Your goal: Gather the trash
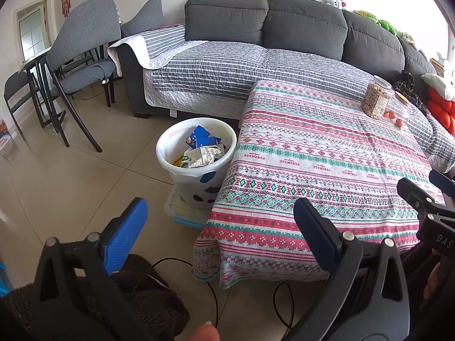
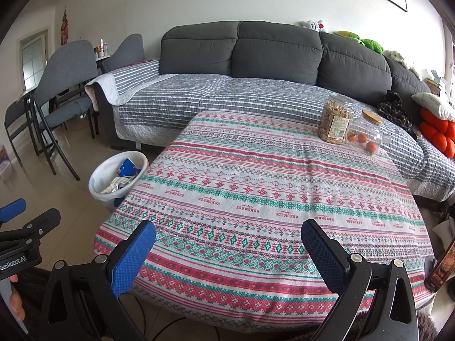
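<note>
A white trash bin [image 1: 170,145] stands on the floor at the left side of the low table [image 1: 327,170], which has a patterned cloth. It holds crumpled paper and blue wrappers [image 1: 203,147]. The bin also shows in the right wrist view [image 2: 99,174]. My left gripper [image 1: 220,216] is open and empty, held over the floor near the table's front left corner. My right gripper [image 2: 227,234] is open and empty above the table's front edge [image 2: 227,298]. No loose trash shows on the cloth.
A jar of snacks [image 2: 334,122] and a jar with oranges [image 2: 365,136] stand at the table's far right. A grey sofa [image 2: 241,56] lies behind it. Chairs [image 1: 79,45] stand at the left. Black cables [image 1: 216,292] lie on the tiled floor.
</note>
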